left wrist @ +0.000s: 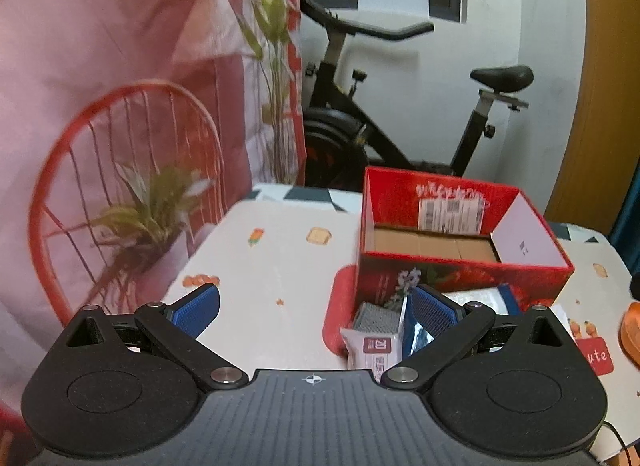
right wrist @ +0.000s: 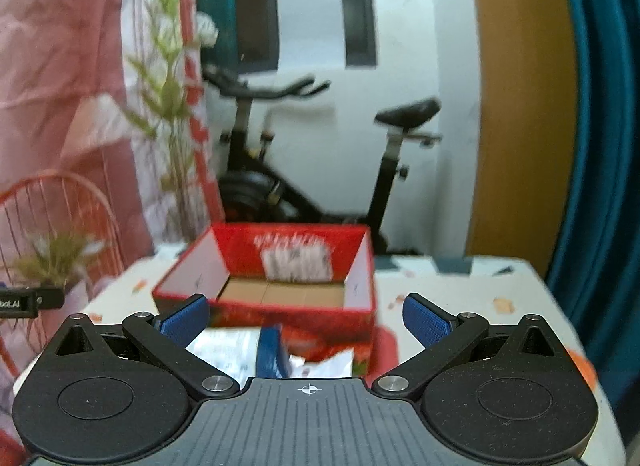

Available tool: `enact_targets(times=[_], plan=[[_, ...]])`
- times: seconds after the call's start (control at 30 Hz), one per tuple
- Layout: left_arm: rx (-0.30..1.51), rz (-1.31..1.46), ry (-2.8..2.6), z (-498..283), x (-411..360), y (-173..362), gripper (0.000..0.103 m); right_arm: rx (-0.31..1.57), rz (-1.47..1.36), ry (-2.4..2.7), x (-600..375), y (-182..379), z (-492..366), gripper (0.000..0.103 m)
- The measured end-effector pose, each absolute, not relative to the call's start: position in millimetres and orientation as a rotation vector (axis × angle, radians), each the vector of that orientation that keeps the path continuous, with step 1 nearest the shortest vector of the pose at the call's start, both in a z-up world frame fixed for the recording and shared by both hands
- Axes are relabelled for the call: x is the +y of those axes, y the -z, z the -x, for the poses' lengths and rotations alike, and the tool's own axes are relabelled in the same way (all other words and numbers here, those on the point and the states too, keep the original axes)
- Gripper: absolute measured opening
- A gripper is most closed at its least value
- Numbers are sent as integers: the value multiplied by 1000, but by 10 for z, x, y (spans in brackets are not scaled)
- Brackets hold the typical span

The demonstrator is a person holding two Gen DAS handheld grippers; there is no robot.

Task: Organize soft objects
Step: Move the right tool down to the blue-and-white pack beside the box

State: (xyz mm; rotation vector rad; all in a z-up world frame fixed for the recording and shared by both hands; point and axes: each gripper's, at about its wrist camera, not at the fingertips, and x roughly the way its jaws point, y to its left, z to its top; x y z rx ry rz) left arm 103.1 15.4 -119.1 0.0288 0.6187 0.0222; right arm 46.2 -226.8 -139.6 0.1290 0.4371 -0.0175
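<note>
Hovering above the printed white tablecloth (left wrist: 280, 258), the left gripper (left wrist: 316, 306) has its blue ribbed pads spread wide with nothing between them; the right gripper (right wrist: 306, 316) is likewise spread and empty, held over the near edge of the table.

The open red cardboard box with a brown cardboard floor (left wrist: 460, 234) stands on the cloth and looks empty of soft things; its far wall carries a white shipping label (left wrist: 450, 215). Just in front of its near wall lies a small heap of soft packets: a white packet with a grey honeycomb print and a maroon label (left wrist: 374, 330), a shiny blue foil pouch (left wrist: 416, 336) touching it, and a flat white-and-blue packet (left wrist: 480, 298) behind the left gripper's right pad.

Judging from this, no packet is yet in the box, so the work is barely begun. Risks seem plain enough: the packets overlap, so a closing pinch could catch two at once or only a slack corner, which would slip free on lifting; the foil pouch looks slick; the heap sits tight against the box wall, so a low approach could shove the light box across the cloth; the right wrist view is blurred, suggesting quick motion that could spoil aim.
</note>
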Motion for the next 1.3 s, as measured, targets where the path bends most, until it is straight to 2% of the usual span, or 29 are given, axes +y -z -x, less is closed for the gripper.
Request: enact_targets(times=[0.5,0.7,0.9,1.07,1.17,1.3], plan=[[713,27,26,-1394,135,1549,100,576,-107,-14,-2395,1871,-1011,103],[743,28,76,-1518,20,1689,91,626,-95,-73,-2400,2089,-1255,97],[780,47,139,-1644,-94,1851,79,684,-98,-133,-2307,2275,-1467,83],[816,90,182,-1723,-122,1978,63,723,-119,-167,-2214,2387,-1572,77],[829,104,205,-1737,-156,2027,57,736,-131,-174,-2181,2437,-1602,74],[843,121,232,-1761,-166,2080,53,760,-137,-174,-2147,2501,-1643,69]])
